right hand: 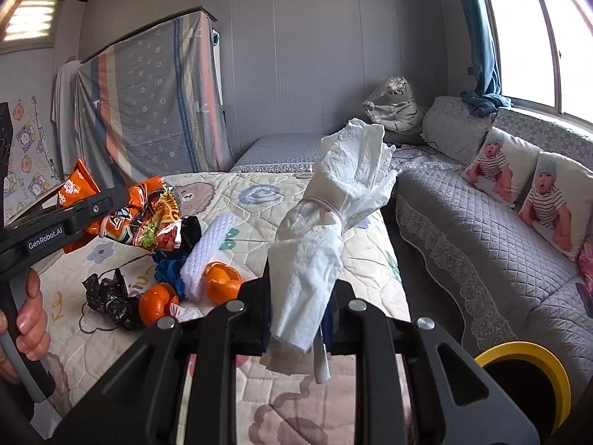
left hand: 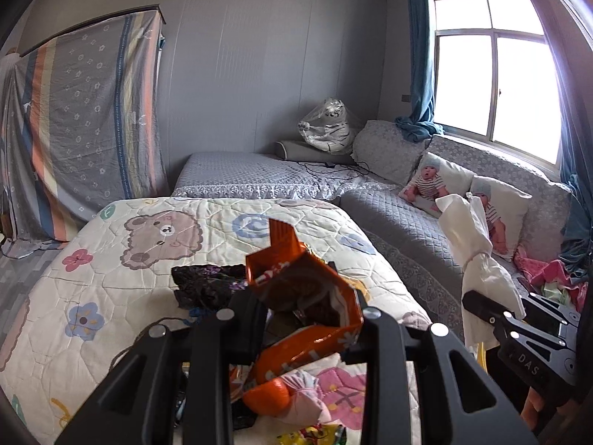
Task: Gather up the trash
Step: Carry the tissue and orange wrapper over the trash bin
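Note:
My left gripper (left hand: 304,315) is shut on an orange snack wrapper (left hand: 296,282), held above the quilted bed; the wrapper also shows in the right wrist view (right hand: 144,218). My right gripper (right hand: 300,307) is shut on a bunch of white tissue paper (right hand: 326,230), tied with a band and held upright; the tissue also shows in the left wrist view (left hand: 478,256). On the quilt lie orange peels (right hand: 222,278), a black crumpled wrapper (right hand: 107,296), a white foam net (right hand: 211,248) and blue scraps (right hand: 166,270).
A yellow-rimmed bin (right hand: 533,382) stands low at the right beside the bed. A grey sofa (right hand: 481,244) with baby-print cushions runs along the window. A cloth-draped cabinet (right hand: 148,104) stands at the back left.

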The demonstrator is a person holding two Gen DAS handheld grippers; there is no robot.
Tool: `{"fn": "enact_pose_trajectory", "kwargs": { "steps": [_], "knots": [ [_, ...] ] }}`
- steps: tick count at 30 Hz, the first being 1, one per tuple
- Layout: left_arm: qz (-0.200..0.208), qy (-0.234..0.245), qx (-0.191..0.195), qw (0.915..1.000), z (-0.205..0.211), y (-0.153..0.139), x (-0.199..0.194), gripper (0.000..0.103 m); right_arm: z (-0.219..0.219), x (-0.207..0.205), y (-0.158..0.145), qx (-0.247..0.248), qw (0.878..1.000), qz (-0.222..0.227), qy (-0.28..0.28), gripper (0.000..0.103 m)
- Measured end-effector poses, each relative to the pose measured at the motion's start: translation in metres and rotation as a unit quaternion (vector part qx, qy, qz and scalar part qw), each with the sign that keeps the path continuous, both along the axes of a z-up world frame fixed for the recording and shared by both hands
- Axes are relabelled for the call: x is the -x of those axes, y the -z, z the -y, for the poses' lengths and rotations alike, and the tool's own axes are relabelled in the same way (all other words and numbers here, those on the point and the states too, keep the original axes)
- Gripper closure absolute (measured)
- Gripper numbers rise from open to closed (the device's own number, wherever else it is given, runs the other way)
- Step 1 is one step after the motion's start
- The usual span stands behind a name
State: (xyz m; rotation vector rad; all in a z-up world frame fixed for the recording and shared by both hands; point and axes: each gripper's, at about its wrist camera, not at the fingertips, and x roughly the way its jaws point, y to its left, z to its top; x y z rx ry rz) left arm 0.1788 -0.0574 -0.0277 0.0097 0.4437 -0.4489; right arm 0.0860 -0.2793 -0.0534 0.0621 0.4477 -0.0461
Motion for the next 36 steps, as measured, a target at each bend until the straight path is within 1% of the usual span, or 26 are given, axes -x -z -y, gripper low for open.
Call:
{"fn": "enact_pose_trajectory", "kwargs": {
  "steps": [10,18,27,36],
  "knots": [
    [-0.001,0.069,-0.013,0.9975,0.067,0.001,0.010,0.075,0.052,0.032,0.007,-0.002,0.998,-0.008,0.070,0.084],
    [-0.008,0.116,-0.020,0.9930,0.117,0.009,0.022,0.075,0.093,0.061,0.021,-0.010,0.990,-0.021,0.136,0.083],
    [-0.016,0.179,-0.033,0.9831,0.174,0.024,0.039,0.075,0.135,0.095,0.039,-0.015,0.977,-0.045,0.209,0.083],
    [-0.037,0.231,-0.042,0.9713,0.222,0.042,0.053,0.075,0.163,0.121,0.059,-0.029,0.966,-0.073,0.248,0.083]
  ]
}}
